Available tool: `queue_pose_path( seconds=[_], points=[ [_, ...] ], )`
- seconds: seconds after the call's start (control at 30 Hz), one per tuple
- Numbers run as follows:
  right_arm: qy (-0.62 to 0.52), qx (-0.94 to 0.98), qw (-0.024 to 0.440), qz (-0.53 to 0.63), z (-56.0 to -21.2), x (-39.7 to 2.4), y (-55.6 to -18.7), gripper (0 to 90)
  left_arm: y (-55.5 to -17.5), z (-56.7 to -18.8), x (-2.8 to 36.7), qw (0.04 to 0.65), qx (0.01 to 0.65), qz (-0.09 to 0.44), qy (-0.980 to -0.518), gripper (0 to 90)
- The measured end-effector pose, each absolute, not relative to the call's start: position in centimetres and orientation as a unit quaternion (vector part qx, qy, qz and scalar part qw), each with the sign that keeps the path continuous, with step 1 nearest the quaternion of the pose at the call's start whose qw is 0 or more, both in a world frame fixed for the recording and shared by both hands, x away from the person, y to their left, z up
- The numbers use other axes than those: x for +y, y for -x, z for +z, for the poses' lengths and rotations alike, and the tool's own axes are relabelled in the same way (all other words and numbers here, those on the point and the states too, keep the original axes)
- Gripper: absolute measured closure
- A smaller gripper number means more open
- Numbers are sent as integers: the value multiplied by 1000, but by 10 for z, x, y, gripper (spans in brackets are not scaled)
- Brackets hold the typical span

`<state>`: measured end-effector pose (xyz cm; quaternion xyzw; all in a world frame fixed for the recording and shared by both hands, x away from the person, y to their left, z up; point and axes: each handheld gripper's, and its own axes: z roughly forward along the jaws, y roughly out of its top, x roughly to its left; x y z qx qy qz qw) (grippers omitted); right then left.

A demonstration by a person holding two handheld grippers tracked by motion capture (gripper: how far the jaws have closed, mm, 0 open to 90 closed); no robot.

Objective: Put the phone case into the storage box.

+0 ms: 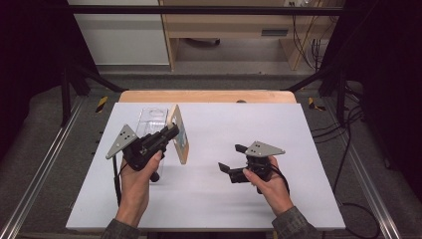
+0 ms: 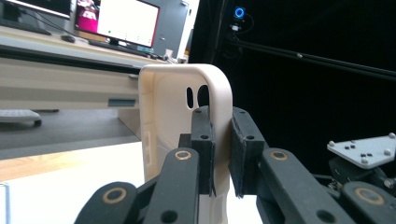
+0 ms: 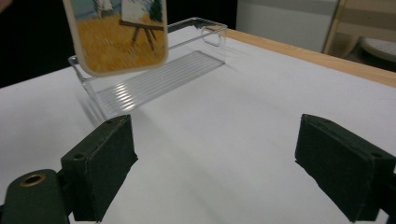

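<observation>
A beige phone case (image 1: pixel 179 133) with a painted picture on its back is lifted above the table, held edge-on. My left gripper (image 1: pixel 172 130) is shut on its side wall; in the left gripper view the pads (image 2: pixel 203 154) pinch the case's rim (image 2: pixel 219 100) below the camera cut-out. The printed back of the case (image 3: pixel 116 37) hangs at the upper left of the right gripper view. My right gripper (image 1: pixel 233 158) hovers over the table's right half, open with nothing between its pads (image 3: pixel 105 165).
A clear plastic tray (image 1: pixel 152 119) lies on the white board (image 1: pixel 209 184) behind the case, also seen as the clear tray (image 3: pixel 154 70). A wooden table edge (image 1: pixel 206 96) runs along the back. Black frame bars and cables stand at both sides.
</observation>
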<state>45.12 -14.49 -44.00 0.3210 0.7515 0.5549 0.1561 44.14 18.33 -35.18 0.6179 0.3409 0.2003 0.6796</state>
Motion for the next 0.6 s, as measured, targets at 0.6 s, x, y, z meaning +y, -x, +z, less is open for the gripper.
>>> queue_pose_path(
  seconds=[0.6],
  points=[
    [-356,717,193,568,-451,-197,-431,117,-448,-334,200,672,355,229,-609,807]
  ],
)
